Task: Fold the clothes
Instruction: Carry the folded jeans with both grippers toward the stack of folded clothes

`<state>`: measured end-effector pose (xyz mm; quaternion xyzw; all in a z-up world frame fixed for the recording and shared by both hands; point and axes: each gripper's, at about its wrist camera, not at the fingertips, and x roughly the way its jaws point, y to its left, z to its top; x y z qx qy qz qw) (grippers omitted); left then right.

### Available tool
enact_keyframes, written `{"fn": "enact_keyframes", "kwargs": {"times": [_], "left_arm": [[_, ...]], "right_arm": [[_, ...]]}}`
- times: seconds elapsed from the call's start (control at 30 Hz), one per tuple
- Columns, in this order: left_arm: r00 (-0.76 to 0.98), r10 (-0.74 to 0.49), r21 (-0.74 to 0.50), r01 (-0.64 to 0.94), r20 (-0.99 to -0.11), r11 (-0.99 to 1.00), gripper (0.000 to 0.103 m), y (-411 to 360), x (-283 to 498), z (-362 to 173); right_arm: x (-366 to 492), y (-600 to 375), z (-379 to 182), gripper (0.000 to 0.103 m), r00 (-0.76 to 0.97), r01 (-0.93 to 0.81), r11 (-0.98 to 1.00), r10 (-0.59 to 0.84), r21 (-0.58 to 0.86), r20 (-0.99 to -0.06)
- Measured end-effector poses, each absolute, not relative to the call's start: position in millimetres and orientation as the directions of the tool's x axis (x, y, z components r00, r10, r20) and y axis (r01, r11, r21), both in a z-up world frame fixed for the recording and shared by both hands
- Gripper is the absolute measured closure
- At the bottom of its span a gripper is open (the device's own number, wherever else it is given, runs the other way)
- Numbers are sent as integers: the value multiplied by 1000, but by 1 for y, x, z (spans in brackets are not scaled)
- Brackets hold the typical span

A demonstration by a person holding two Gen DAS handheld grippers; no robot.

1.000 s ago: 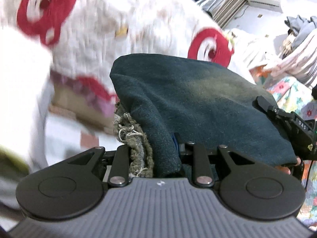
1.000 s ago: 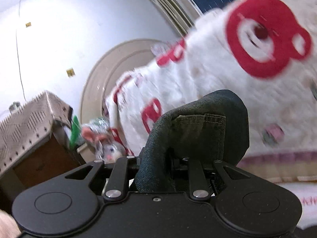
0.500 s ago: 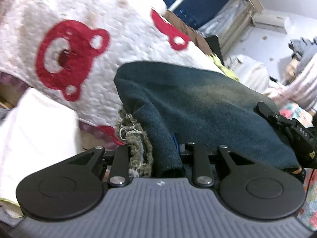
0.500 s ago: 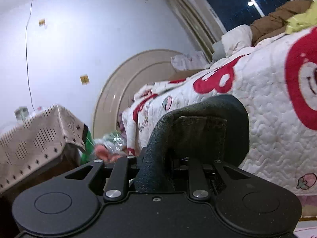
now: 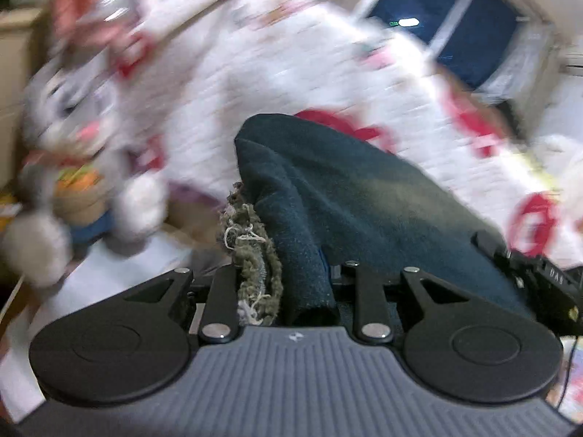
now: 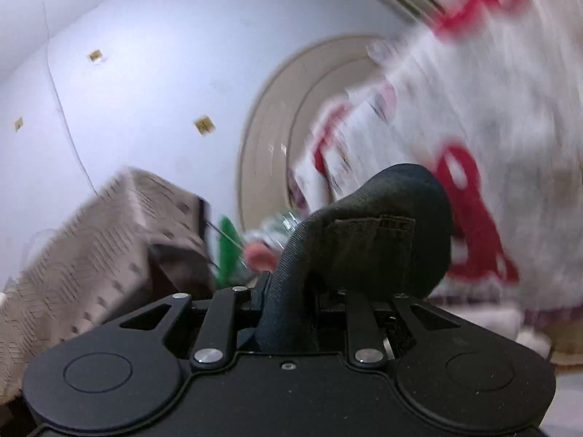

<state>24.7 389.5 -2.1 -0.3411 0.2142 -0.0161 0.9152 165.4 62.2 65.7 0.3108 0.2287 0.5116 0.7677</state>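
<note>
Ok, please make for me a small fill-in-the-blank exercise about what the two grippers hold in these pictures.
1. The left gripper is shut on the dark ____ garment.
2. Beside its jaws hangs a ____ hem of loose threads.
3. The right gripper grips the same garment at a stitched ____.
4. Behind the garment lies a white quilt with ____ bear prints.

Missing words: denim; frayed; belt loop; red

— What blocks the way ahead?
— The bed [image 5: 291,83] with its quilt, close behind the jeans [image 5: 364,200].
— Any open room?
— Left of it, toward the bare wall [image 6: 145,91], above the covered cabinet [image 6: 91,240].
</note>
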Motion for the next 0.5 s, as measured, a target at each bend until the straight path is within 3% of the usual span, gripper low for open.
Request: {"fn": "enact_keyframes", "kwargs": {"times": [0.1,0.23,0.33,0.5], "left_arm": [[910,-84,-609,-202,-407,767,79,404,23,-27],[898,38,-577,-313,-438,754,72,423,22,-61],[925,-7,-672,-271,-379,689,69,435,14,-79],[957,-29,-731,-200,-288,653,65,442,5,-100]], "right_arm": [[178,71,-16,79,413,-494,379,895,783,-172],[161,54,-45,78,399,-505,329,909,798,-122],[151,52,-37,73,376,-545,350,914,762,-150],[157,51,-48,48,360,-494,332,919,804,-158]]}}
